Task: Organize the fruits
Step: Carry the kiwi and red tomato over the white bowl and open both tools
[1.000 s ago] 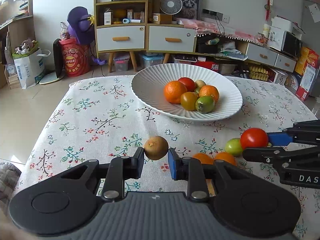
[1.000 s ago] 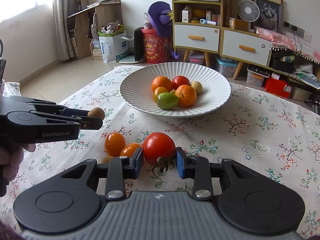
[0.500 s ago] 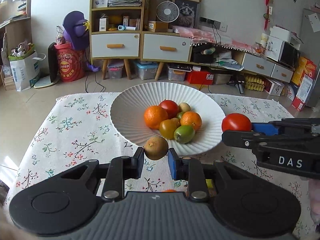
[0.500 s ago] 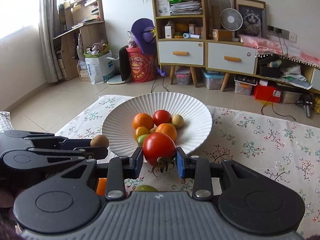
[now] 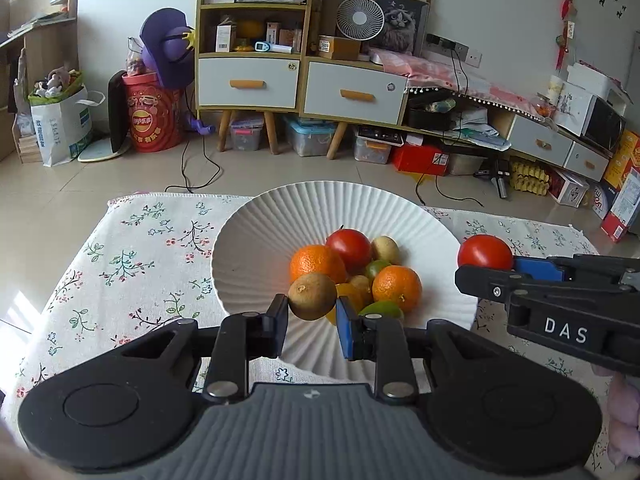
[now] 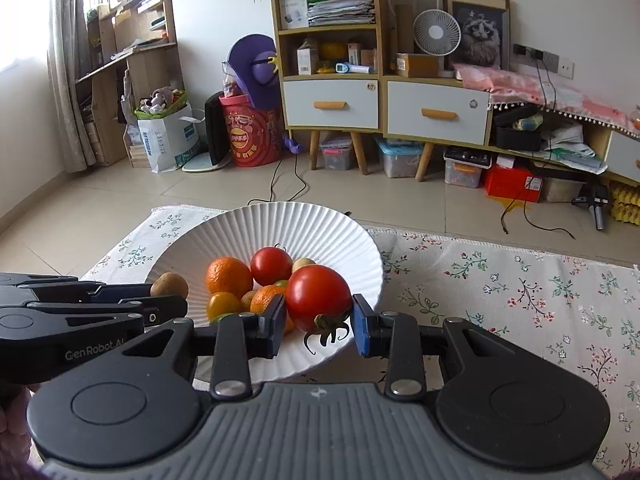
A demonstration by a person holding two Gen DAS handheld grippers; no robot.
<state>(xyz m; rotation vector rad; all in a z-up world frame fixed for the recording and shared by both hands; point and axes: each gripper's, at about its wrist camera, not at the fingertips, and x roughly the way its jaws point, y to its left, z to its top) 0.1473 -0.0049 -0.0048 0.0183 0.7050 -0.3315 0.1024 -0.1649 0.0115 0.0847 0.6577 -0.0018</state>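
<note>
The left gripper has its jaws clamped on a small brownish-green fruit, and the right gripper has its jaws clamped on a red tomato, stem hanging down. Both fruits are held in the air above the near part of the white ribbed plate, which sits on the floral-cloth table. The pile of fruit in the plate, oranges, a tomato and smaller green and yellow pieces, lies just beyond and below both pairs of jaws. The two grippers sit side by side, about equally close, the left one over the plate's left-near side. Releasing probably calls for a small reach forward and down, so neither fruit rolls off the rim.
</note>
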